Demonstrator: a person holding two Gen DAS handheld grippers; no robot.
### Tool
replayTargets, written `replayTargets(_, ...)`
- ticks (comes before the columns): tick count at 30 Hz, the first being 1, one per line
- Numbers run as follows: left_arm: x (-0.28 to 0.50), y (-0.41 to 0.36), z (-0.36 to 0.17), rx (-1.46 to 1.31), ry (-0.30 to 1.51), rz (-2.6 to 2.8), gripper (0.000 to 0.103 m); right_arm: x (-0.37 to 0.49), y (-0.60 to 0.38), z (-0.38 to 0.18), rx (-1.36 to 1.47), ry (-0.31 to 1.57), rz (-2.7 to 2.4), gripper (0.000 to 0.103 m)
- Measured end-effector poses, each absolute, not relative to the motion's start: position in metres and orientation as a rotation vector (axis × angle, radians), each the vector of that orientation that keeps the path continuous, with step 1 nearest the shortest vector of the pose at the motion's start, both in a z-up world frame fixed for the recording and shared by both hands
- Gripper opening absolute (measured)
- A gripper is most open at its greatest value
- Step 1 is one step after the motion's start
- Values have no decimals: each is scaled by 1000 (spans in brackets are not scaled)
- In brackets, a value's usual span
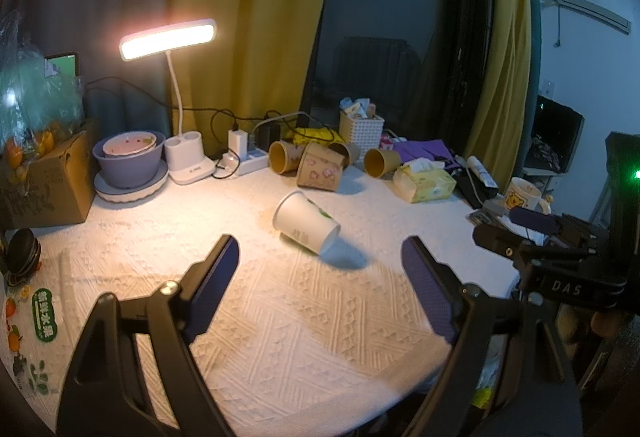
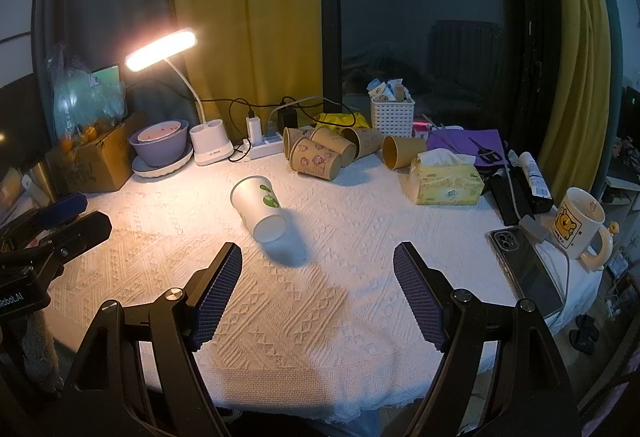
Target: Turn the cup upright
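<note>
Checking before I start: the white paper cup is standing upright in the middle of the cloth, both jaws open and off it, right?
Not upright: the white paper cup lies on its side on the cloth, as the right wrist view shows. Both jaws are open and off it.

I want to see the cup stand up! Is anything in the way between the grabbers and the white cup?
No. Only bare tablecloth lies between the white cup and the open right gripper or the open left gripper. The brown cups sit behind it.
</note>
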State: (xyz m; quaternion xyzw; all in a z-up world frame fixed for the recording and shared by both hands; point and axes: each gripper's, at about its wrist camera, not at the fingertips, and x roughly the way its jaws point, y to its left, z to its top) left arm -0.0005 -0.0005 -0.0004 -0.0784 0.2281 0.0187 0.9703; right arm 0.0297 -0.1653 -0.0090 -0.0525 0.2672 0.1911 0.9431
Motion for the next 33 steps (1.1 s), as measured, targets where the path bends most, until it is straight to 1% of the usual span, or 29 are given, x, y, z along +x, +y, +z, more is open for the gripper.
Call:
replayTargets(27,0,0,-1,-158,468,35,85,30,-165,-9,-107,548,389,82)
replayTargets(33,10,-2,-13,-162,501,26,85,36,-166,-15,-108,560,383,82)
